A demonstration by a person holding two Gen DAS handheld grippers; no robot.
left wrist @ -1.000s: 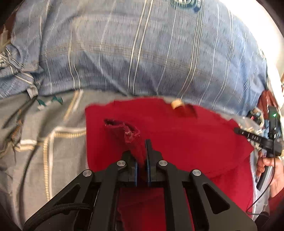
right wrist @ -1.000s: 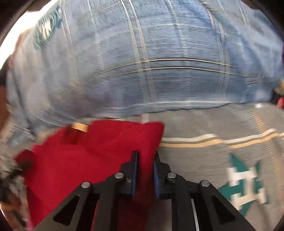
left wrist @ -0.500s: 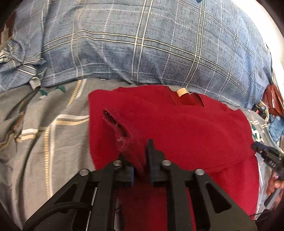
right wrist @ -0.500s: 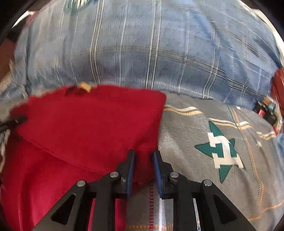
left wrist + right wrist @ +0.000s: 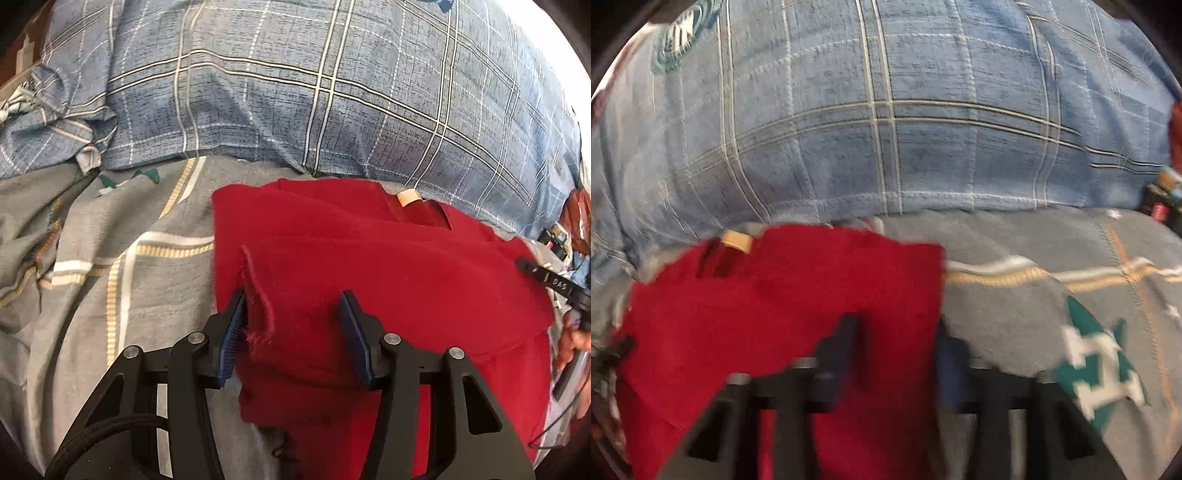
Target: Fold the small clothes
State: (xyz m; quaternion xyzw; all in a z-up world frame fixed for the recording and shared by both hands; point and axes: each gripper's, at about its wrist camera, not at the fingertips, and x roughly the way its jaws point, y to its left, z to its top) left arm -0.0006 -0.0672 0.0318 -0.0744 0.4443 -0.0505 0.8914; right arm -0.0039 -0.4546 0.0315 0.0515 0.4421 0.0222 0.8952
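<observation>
A small red garment [image 5: 388, 273] with a tan neck label [image 5: 406, 197] lies partly folded on a grey bedspread [image 5: 110, 280]; it also shows in the right wrist view [image 5: 775, 306]. My left gripper [image 5: 293, 314] is open, its jaws either side of a raised red fold that rests by the left finger. My right gripper [image 5: 897, 339] is open over the garment's right edge, blurred by motion. The right gripper [image 5: 546, 282] also shows at the garment's far right in the left wrist view.
A blue plaid pillow [image 5: 332, 92] lies just behind the garment, also seen in the right wrist view [image 5: 886, 129]. The bedspread carries tan stripes and a green-and-white star [image 5: 1097, 369] to the right. Small cluttered items [image 5: 569, 229] sit at the far right edge.
Both grippers have opened and let go of the red cloth. The sleeve fold that the left gripper held now lies down over the garment. The right view has become blurred.
</observation>
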